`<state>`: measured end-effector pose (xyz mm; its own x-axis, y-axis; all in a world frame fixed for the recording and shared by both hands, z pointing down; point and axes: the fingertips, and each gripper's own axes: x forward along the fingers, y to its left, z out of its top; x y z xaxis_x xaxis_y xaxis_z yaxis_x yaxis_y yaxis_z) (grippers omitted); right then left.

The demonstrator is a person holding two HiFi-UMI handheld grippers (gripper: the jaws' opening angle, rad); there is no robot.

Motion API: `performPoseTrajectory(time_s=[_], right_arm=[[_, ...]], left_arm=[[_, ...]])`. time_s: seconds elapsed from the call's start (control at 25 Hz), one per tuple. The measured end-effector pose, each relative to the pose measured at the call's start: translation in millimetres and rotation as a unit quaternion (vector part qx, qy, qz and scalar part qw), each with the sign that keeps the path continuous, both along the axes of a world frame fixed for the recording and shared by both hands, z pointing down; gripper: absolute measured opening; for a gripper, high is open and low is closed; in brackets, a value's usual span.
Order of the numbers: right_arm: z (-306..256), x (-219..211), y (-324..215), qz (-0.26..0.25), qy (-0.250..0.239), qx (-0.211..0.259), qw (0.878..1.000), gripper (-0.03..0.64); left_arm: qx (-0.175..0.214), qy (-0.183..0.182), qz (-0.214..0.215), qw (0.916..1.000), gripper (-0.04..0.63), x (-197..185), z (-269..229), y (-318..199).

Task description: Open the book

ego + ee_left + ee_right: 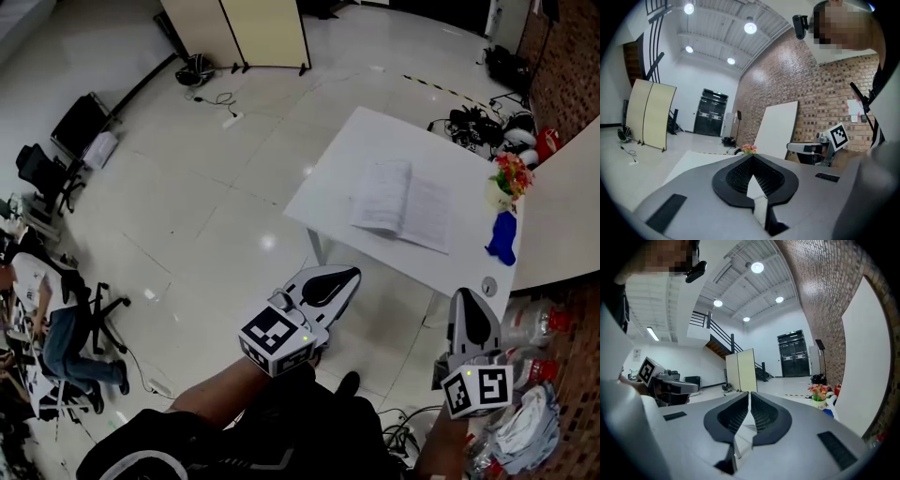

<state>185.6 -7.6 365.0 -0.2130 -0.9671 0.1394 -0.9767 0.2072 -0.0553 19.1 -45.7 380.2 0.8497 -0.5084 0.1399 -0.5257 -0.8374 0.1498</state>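
The book (403, 204) lies open on the white table (337, 169), its pale pages facing up. Both grippers hang in the air short of the table's near edge, well apart from the book. My left gripper (352, 273) points toward the table's near corner, and its jaws meet at the tips with nothing between them (751, 157). My right gripper (466, 294) is to the right near the table's right end, also shut and empty (749, 393). The book does not show in either gripper view.
A pot of flowers (511, 176) and a blue object (503, 239) sit at the table's right end. A large white board (562, 216) leans by the brick wall. Plastic bottles (530, 328) lie on the floor at right. A folding screen (248, 33) and office chairs (42, 169) stand further off.
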Motion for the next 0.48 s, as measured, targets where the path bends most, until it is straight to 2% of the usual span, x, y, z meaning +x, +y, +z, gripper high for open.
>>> performPoseTrajectory(time_s=[0.12, 0.28, 0.48], right_arm=[[0.1, 1.9, 20.8, 0.007, -0.016, 0.004, 1.000, 0.005], [-14.4, -14.1, 49.3, 0.009, -0.013, 0.020, 1.000, 0.005], [-26.1, -64.1, 92.9, 0.017, 0.000, 0.033, 0.999, 0.005]], left_arm=[[0.009, -0.009, -0.011, 0.9999, -0.003, -9.9, -9.6, 29.4], [0.031, -0.009, -0.015, 0.9994, -0.003, -35.2, -27.3, 64.8], [0.043, 0.007, -0.010, 0.9990, -0.003, -86.9, -33.3, 110.1]])
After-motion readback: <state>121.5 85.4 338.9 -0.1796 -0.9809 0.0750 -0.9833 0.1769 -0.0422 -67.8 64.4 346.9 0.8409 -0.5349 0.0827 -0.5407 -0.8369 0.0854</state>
